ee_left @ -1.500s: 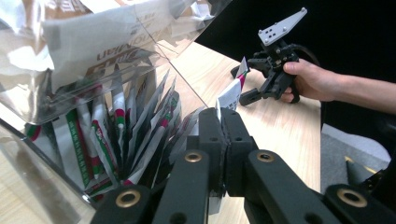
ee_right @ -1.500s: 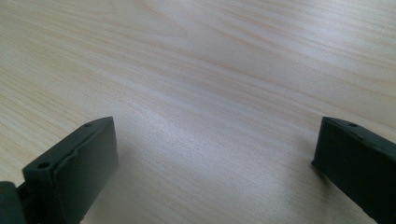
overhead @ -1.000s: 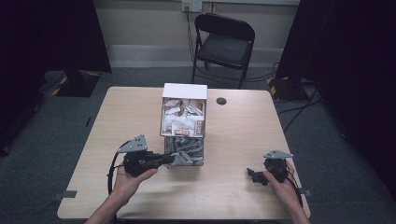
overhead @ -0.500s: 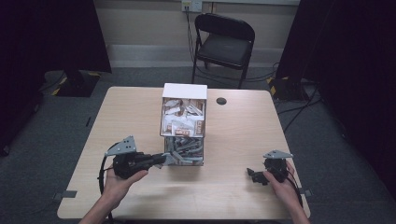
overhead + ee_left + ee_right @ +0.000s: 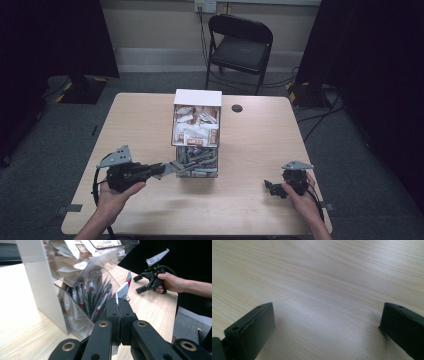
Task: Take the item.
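A clear dispenser box (image 5: 196, 136) with a white back stands mid-table; its upper bin holds white and brown sachets, its lower bin thin stick packets (image 5: 100, 297). My left gripper (image 5: 169, 168) lies level at the box's lower front opening, shut on a small white packet (image 5: 124, 289) with a red and green edge. The packet (image 5: 178, 165) sits just at the opening, pinched between the jaw tips (image 5: 119, 303). My right gripper (image 5: 271, 187) rests near the table's front right, open, over bare wood (image 5: 327, 290). The left gripper view also takes in the right gripper (image 5: 139, 284), held in a hand.
A black folding chair (image 5: 240, 47) stands behind the table (image 5: 280, 140). A round black cable hole (image 5: 237, 108) sits right of the box's top. Dark curtains flank the room. Grey carpet surrounds the table.
My left gripper has drawn back to the left, away from the box front, with the white packet still pinched in its jaws. The right gripper has stayed put.
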`<state>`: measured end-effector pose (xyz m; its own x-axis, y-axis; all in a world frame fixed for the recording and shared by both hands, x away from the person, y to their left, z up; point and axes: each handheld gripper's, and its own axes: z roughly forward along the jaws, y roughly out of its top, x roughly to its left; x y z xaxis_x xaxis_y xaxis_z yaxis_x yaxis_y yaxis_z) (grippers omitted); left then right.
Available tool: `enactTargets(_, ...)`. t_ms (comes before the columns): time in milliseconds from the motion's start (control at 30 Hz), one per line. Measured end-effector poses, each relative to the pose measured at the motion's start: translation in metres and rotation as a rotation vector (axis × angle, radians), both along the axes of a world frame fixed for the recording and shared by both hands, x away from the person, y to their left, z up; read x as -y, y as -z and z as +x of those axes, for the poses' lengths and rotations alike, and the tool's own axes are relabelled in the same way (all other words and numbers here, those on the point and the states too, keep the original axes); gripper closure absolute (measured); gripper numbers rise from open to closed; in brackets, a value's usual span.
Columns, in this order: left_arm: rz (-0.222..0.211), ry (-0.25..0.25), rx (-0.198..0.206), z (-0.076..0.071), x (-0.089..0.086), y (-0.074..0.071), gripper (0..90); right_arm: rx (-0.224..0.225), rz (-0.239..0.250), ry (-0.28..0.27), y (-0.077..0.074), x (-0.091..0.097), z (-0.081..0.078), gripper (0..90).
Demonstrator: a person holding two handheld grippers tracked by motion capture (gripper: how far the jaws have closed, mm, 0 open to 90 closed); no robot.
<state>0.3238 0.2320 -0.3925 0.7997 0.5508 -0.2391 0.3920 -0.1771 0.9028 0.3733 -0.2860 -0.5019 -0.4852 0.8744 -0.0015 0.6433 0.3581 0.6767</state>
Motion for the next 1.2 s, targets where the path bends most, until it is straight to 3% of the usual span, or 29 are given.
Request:
enactTargets(233,-0.004,-0.057,-0.006,0.0,-0.019,0.003,89.1,0.0,0.0,0.001,0.0,0.0,0.0,0.0)
enactTargets(367,0.02,-0.084,-0.007,0.001,-0.026,0.007,89.1,-0.001,-0.001,0.001,0.0,0.0,0.0,0.0)
enactTargets(533,0.055,-0.122,-0.046,0.011,-0.036,0.02,89.1,0.0,-0.001,0.0,0.0,0.0,0.001,0.0)
enactTargets(867,0.103,-0.161,-0.128,0.032,-0.031,0.045,89.1,-0.001,-0.001,-0.001,0.0,0.0,0.001,0.0)
enactTargets(1200,0.124,-0.167,-0.147,0.049,-0.017,0.055,89.1,-0.001,-0.001,-0.001,0.0,-0.001,0.001,0.0)
